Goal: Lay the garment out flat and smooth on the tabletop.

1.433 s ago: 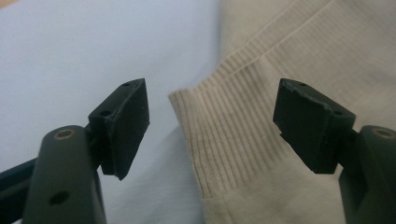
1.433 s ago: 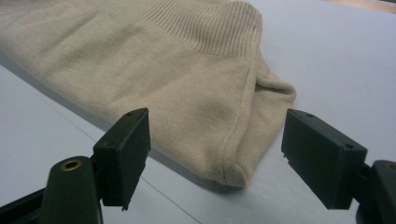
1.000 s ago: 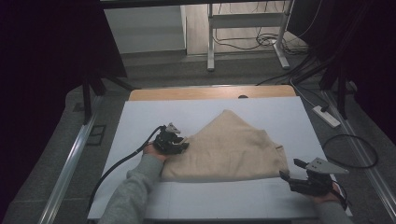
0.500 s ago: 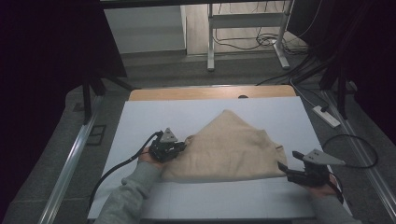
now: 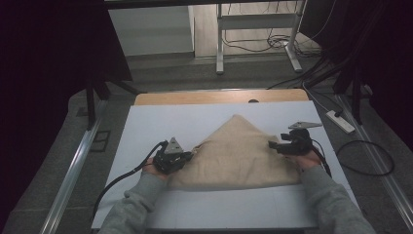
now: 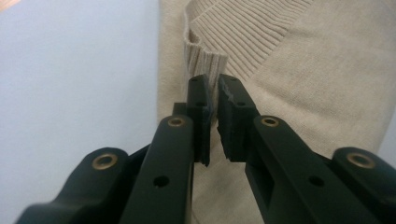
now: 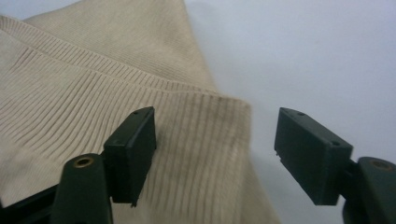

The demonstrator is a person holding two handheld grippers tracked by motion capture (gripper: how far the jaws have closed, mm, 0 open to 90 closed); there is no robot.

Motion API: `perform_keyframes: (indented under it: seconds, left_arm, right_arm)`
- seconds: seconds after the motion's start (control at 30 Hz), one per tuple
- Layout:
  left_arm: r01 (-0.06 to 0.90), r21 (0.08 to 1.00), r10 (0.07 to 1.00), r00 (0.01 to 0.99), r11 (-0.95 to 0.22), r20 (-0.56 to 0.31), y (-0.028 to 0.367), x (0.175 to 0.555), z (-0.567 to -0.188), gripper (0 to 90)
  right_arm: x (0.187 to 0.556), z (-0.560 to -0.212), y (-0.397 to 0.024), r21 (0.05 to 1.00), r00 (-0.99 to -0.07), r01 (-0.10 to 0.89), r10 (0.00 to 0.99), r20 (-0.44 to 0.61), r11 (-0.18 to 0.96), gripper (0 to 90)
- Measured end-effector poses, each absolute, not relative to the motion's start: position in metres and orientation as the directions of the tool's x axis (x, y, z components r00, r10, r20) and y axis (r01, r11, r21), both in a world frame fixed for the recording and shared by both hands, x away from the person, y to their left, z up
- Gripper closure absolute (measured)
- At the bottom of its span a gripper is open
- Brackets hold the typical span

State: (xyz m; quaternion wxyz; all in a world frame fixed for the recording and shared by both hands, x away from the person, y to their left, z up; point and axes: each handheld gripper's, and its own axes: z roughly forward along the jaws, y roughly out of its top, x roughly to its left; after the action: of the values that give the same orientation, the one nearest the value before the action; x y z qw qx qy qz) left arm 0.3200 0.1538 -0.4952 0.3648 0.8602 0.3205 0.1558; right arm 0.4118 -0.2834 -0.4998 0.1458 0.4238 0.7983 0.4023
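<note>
Table: pale blue-white sheet on top, bare wood strip along the far edge, grey floor and black cables beyond.

Sweater: beige knit, folded into a rough triangle, lying flat at the middle of the table, peak pointing to the far side, long straight edge toward the person. Ribbed bands seen close up in both gripper views.

Grey sleeves: entering from the bottom of the high view, one on each side of the sweater.

Left gripper: at the sweater's left corner, grey plate on top, black cable trailing off toward the near left. In the left gripper view, jaws drawn nearly together with a ribbed cuff edge pinched between the pads; clamped on the sweater. Cloth bunched and lifted slightly just ahead of the tips.

Right gripper: at the sweater's right edge, about level with the left one, grey plate on top, cable running back along the sleeve. In the right gripper view, jaws standing wide apart, having just been closing a little, with the ribbed hem's corner lying between them. One jaw over the cloth, the other over bare table. Pads not pressing on anything; nothing gripped.

Small dark spot: on the wood strip, well apart from the sweater.
</note>
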Motion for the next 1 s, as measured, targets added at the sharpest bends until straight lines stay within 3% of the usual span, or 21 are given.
perform_keyframes:
  seconds: [0.13, 0.23, 0.3, 0.47, 0.7, 0.87, 0.93, 1.0]
  left_arm:
    - [0.436, 0.729, 0.665, 0.746, -0.527, 0.035, 0.155, 0.319, -0.495, 83.6]
    - [0.437, 0.731, 0.670, 0.741, -0.524, 0.037, 0.157, 0.316, -0.494, 83.9]
    - [0.436, 0.736, 0.673, 0.739, -0.519, 0.037, 0.160, 0.312, -0.493, 84.1]
    - [0.437, 0.751, 0.684, 0.729, -0.495, 0.027, 0.173, 0.301, -0.491, 84.3]
    - [0.435, 0.744, 0.669, 0.743, -0.508, 0.022, 0.186, 0.282, -0.496, 84.4]
    - [0.435, 0.727, 0.657, 0.754, -0.531, 0.028, 0.190, 0.269, -0.501, 84.4]
    - [0.415, 0.735, 0.654, 0.755, -0.536, 0.051, 0.190, 0.264, -0.502, 81.3]
    - [0.406, 0.754, 0.672, 0.738, -0.517, 0.063, 0.193, 0.263, -0.502, 71.7]
  right_arm:
    - [0.411, -0.503, -0.280, 0.758, -0.615, 0.572, 0.775, 0.145, 0.313, 54.5]
    - [0.399, -0.493, -0.277, 0.773, -0.620, 0.524, 0.783, 0.058, 0.358, 72.1]
    - [0.387, -0.486, -0.274, 0.783, -0.620, 0.494, 0.785, 0.011, 0.379, 76.5]
    - [0.355, -0.473, -0.274, 0.810, -0.651, 0.402, 0.755, -0.075, 0.428, 77.9]
    - [0.312, -0.473, -0.301, 0.835, -0.694, 0.422, 0.719, 0.046, 0.354, 78.2]
    - [0.272, -0.482, -0.315, 0.822, -0.749, 0.438, 0.653, 0.110, 0.364, 77.6]
    - [0.257, -0.483, -0.319, 0.820, -0.774, 0.437, 0.619, 0.134, 0.369, 78.0]
    - [0.245, -0.484, -0.322, 0.818, -0.785, 0.440, 0.601, 0.150, 0.371, 78.5]
